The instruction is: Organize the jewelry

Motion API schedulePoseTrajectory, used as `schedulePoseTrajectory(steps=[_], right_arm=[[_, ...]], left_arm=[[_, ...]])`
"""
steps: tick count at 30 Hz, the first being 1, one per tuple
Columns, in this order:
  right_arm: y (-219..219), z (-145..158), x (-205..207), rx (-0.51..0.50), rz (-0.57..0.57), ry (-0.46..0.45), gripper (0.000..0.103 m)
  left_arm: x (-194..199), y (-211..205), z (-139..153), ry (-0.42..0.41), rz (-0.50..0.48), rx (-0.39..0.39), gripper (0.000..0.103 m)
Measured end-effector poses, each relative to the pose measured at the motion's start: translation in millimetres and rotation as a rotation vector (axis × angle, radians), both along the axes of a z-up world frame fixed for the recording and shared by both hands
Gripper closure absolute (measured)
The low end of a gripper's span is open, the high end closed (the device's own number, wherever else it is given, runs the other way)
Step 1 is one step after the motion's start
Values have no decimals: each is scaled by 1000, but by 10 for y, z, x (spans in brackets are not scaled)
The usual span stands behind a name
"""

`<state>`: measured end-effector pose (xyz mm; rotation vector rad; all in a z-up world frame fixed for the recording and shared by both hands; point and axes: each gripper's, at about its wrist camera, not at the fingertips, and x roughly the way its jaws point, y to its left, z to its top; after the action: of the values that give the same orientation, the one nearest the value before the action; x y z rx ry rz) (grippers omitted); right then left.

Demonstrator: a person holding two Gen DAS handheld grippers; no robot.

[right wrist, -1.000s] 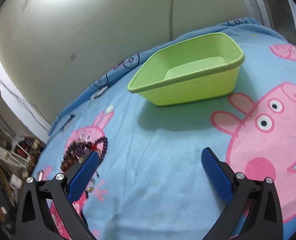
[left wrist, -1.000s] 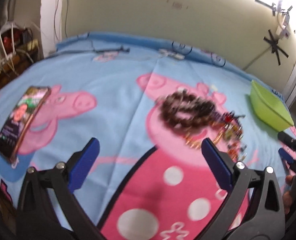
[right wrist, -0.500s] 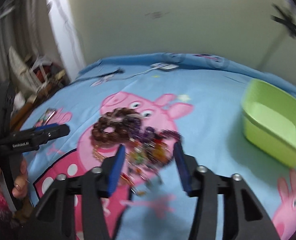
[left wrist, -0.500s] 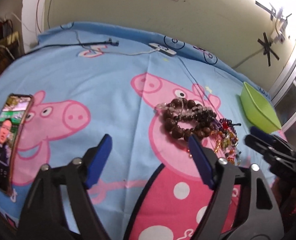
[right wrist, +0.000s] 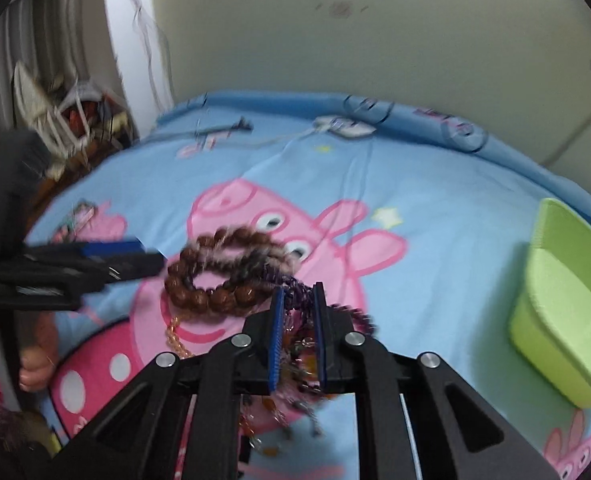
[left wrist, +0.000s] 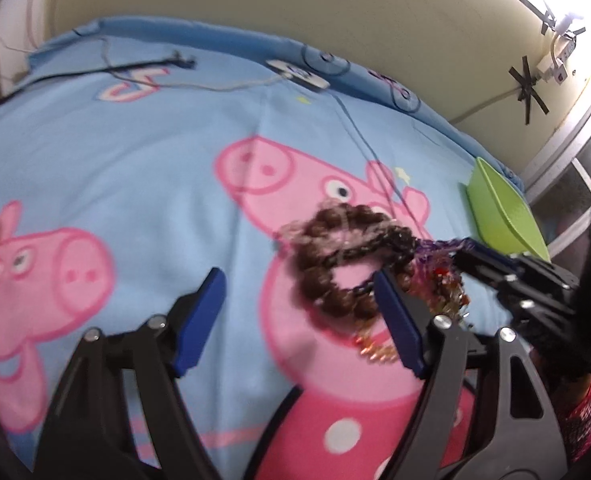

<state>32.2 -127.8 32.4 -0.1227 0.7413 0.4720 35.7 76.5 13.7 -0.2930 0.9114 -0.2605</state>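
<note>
A: What changed just now?

B: The right gripper (right wrist: 298, 332) has closed its jaws on the purple bead strand (right wrist: 295, 294), low in the frame's centre. The left gripper (left wrist: 295, 316) has been narrowing but holds nothing.

A: And the jewelry?

B: The jewelry pile (left wrist: 347, 264) lies on the bed (left wrist: 135, 152); the green basket (right wrist: 567, 320), at right, has none visible inside.

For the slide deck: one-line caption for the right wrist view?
Right hand-held gripper shut on tangled purple bead strands beside brown bead bracelets on a cartoon bedsheet; green bin waits at right.
</note>
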Motion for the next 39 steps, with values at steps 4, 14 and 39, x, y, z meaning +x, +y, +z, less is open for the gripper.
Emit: schedulePoseTrajectory(steps=[4, 14, 39], right_arm=[[-304, 316, -87, 116, -52, -77, 103], [-540, 360, -109, 237, -64, -32, 103], [-458, 25, -351, 327, 14, 89, 57]], left_arm=[[112, -155, -68, 7, -19, 78, 75], [40, -121, 409, -91, -64, 9, 90], [-154, -154, 974, -125, -107, -13, 92]])
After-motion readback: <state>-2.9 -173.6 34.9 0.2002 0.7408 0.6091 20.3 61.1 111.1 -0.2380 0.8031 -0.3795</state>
